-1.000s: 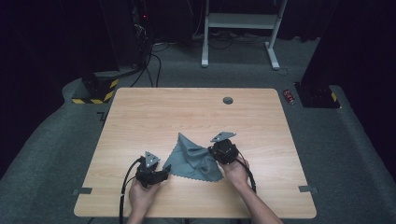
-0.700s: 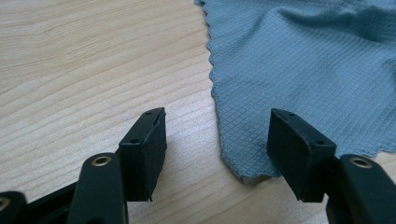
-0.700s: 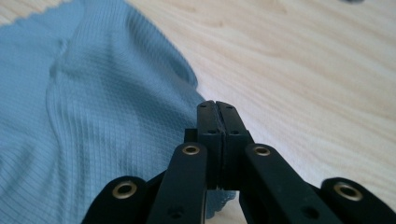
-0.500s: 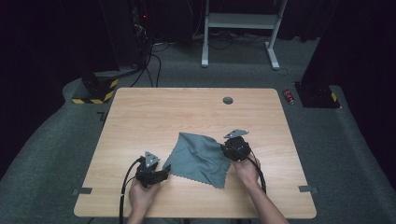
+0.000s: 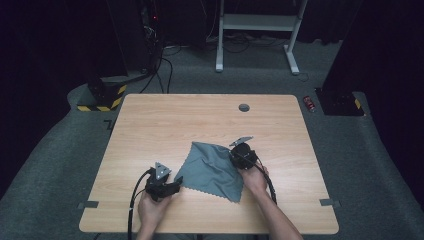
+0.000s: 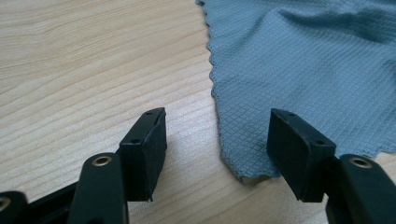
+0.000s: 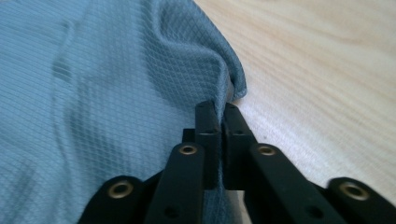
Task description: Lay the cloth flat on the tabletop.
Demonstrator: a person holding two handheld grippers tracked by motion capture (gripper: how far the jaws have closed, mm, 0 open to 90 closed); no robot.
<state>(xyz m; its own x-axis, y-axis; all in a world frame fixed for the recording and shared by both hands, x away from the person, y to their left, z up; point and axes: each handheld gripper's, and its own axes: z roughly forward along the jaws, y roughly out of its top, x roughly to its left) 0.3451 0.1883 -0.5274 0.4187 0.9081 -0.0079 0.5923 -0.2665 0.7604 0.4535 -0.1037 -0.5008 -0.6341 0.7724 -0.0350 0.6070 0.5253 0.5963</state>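
Note:
A grey-blue waffle-weave cloth (image 5: pixel 212 170) lies spread on the wooden table (image 5: pixel 200 120). My right gripper (image 5: pixel 235 158) is at the cloth's right edge. In the right gripper view its jaws (image 7: pixel 218 112) have just been closing and now pinch a raised fold of the cloth (image 7: pixel 107 79). My left gripper (image 5: pixel 176 186) rests at the cloth's near-left corner. In the left gripper view it (image 6: pixel 217 135) stands open, with the zigzag corner of the cloth (image 6: pixel 303 60) lying between the jaws and touching neither pad.
A round dark grommet (image 5: pixel 244 107) sits in the table's far side. Tape strips (image 5: pixel 326 202) mark the near edge. On the floor beyond are a white desk frame (image 5: pixel 255 25), a yellow-black striped box (image 5: pixel 105 97) and a red can (image 5: pixel 310 103).
The cloth stood bunched in a peak a second ago and now lies spread flatter. My right gripper has moved right and down with the cloth's edge. The left gripper has kept still.

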